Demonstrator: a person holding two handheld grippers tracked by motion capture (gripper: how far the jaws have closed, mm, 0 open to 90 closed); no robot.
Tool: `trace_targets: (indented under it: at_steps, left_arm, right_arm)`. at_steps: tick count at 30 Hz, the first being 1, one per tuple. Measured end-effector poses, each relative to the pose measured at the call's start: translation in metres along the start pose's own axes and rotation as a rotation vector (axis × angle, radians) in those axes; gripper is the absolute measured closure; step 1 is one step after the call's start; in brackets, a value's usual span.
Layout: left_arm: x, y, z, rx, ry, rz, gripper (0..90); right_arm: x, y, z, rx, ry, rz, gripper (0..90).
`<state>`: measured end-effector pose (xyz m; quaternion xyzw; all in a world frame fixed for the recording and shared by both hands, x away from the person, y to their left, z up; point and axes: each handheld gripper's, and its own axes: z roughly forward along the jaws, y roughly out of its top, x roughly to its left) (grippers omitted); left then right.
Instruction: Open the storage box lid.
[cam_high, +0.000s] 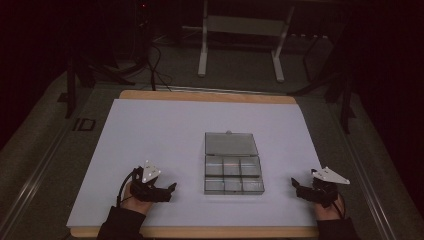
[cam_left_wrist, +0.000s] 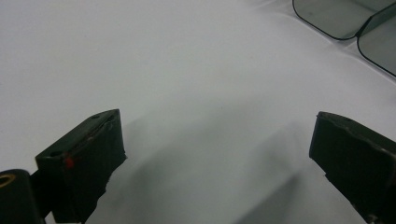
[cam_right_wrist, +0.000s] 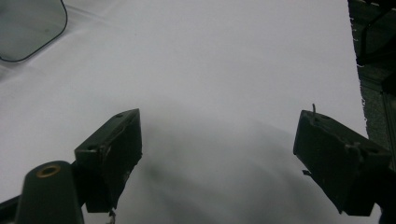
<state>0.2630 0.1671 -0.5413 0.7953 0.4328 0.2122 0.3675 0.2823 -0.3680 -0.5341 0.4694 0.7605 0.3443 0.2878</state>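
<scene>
A clear, smoke-tinted plastic organiser box with a hinged lid (cam_high: 233, 170) lies open on the desk, between the two hand-held grippers and a little ahead of both. Its lid is folded flat away from the person, and the tray half, split into small compartments that look empty, sits nearer them.

The left hand-held gripper (cam_high: 167, 191) rests low on the sheet with the box off to its right; in the left gripper view its jaws stand wide apart with nothing between them, and a rounded corner of the box (cam_left_wrist: 345, 18) shows ahead and to the right. The right hand-held gripper (cam_high: 299, 187) has the box to its left; its jaws are likewise spread wide and empty, and a rounded corner of the box (cam_right_wrist: 28, 28) shows ahead and to the left.

The box is probably light, stiff and brittle, with slick walls, so it would likely slide under a sideways push. A sensible hold would be across a thin outer wall or the front edge of the lid, with one hand-held gripper steadying the tray. The hinge looks like the weak point.

The desk is a wooden board (cam_high: 210, 96) covered by a smooth white sheet (cam_high: 160, 130), which offers little friction. Around it the room is dim, with dark cloth at the sides, cables on the floor and a white metal stand (cam_high: 240, 30) beyond the far edge.
</scene>
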Motion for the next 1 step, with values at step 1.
trace_targets:
  at_steps: [1]
  left_arm:
    - [-0.0004,0.0001,0.0002,0.002,0.002,0.001,4.0]
  right_arm:
    - [0.0000,0.0000,0.0000,0.000,0.000,0.000,15.4]
